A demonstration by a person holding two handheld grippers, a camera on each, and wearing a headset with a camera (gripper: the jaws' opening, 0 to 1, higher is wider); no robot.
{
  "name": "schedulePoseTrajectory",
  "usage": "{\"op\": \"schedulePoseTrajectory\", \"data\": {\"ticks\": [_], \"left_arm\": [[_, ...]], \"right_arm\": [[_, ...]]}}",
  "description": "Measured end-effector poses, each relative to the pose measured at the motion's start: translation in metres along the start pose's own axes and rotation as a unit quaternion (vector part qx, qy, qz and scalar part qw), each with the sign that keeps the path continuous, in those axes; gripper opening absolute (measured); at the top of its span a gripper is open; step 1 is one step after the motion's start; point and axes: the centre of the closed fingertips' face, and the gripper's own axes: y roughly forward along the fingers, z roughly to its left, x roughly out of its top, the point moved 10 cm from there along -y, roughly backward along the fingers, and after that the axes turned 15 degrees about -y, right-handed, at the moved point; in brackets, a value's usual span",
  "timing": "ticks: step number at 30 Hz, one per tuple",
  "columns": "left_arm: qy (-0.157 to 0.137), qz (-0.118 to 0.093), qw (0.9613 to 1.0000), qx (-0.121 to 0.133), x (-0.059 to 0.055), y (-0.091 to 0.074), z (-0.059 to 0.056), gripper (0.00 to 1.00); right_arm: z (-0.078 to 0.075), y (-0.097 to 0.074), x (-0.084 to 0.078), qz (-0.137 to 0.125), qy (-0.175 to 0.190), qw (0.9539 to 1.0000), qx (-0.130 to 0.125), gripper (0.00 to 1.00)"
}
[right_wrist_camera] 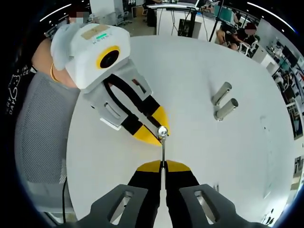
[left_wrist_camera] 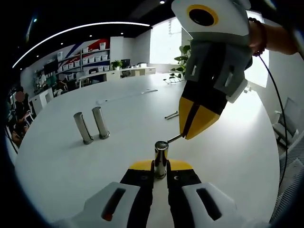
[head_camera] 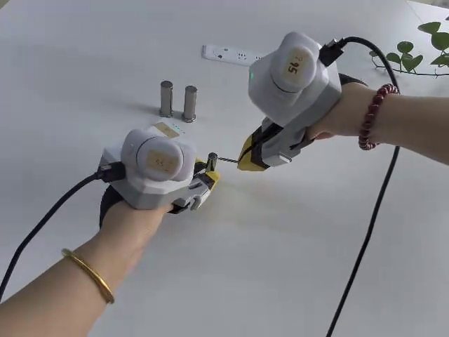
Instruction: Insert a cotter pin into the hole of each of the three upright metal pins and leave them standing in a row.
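Cotter pin [right_wrist_camera: 163, 148], pinched shut in the right gripper [right_wrist_camera: 163, 166], touched the head of the metal pin [left_wrist_camera: 161, 154] clamped upright in the left gripper [left_wrist_camera: 160, 167], near centre; two far-left pins [head_camera: 166, 98] stood seemingly bare, so most work remained.

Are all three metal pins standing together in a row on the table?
No: two metal pins stand side by side on the table; the third pin sits apart, clamped in the left tool.
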Motion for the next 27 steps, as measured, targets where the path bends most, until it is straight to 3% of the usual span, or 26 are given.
{"op": "schedulePoseTrajectory", "data": {"ticks": [19, 27], "left_arm": [[0.027, -0.002, 0.9996, -0.003, -0.002, 0.003, 0.001, 0.07], [0.024, -0.008, 0.9997, -0.006, -0.004, 0.003, 0.003, 0.07]], "right_arm": [[0.001, 0.002, 0.011, 0.014, -0.022, 0.9996, 0.010, 0.00], [0.000, 0.006, 0.021, 0.012, -0.027, 0.9995, 0.010, 0.00]]}}
